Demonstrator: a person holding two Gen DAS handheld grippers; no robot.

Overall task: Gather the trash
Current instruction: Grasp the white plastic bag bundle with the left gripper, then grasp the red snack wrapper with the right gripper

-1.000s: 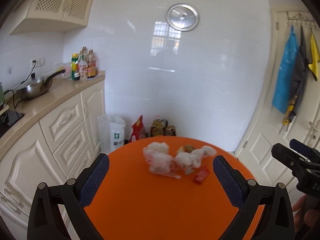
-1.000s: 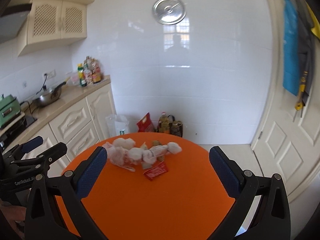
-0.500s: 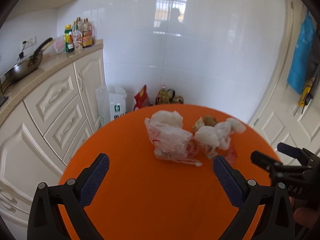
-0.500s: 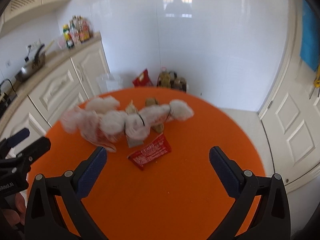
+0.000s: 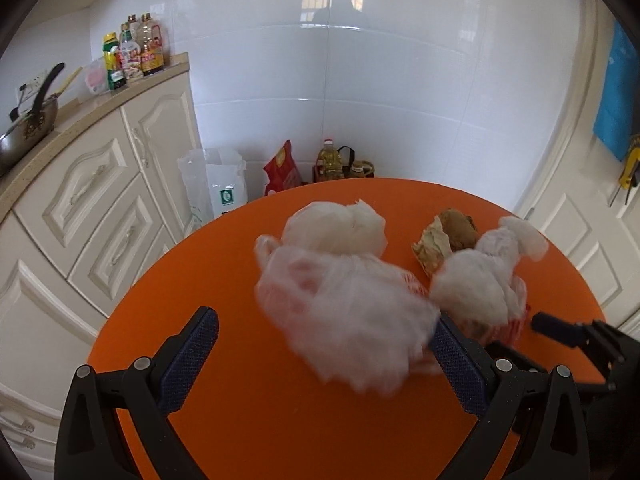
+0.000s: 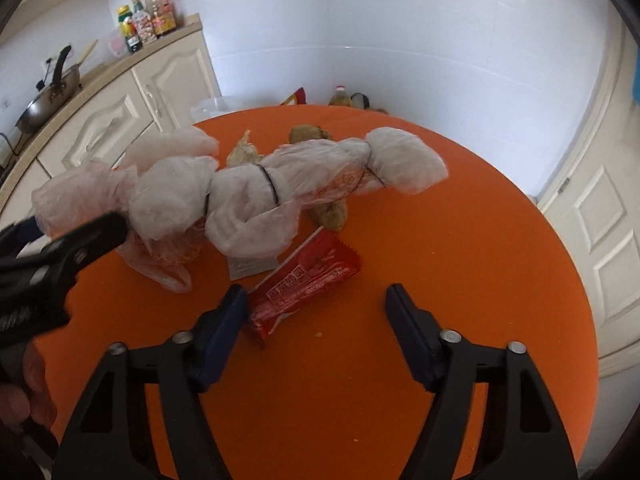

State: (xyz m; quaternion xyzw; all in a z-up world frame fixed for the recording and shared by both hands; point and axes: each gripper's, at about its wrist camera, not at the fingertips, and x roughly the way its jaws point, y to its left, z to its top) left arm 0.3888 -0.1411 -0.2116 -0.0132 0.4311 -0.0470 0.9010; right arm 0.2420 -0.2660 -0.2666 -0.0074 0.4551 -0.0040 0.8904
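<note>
Two grippers over orange table (image 6: 460, 280): left gripper (image 5: 324, 354) jaws apart around plastic bag (image 5: 344, 304); right gripper (image 6: 314, 320) jaws closing, red wrapper (image 6: 304, 284) between.

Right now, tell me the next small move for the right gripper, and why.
Probably ease the right gripper slightly left and down. Its jaws have just been closing but grip nothing yet. The red snack wrapper lies flat on the orange table, its near end beside the left finger rather than centred in the gap.
</note>
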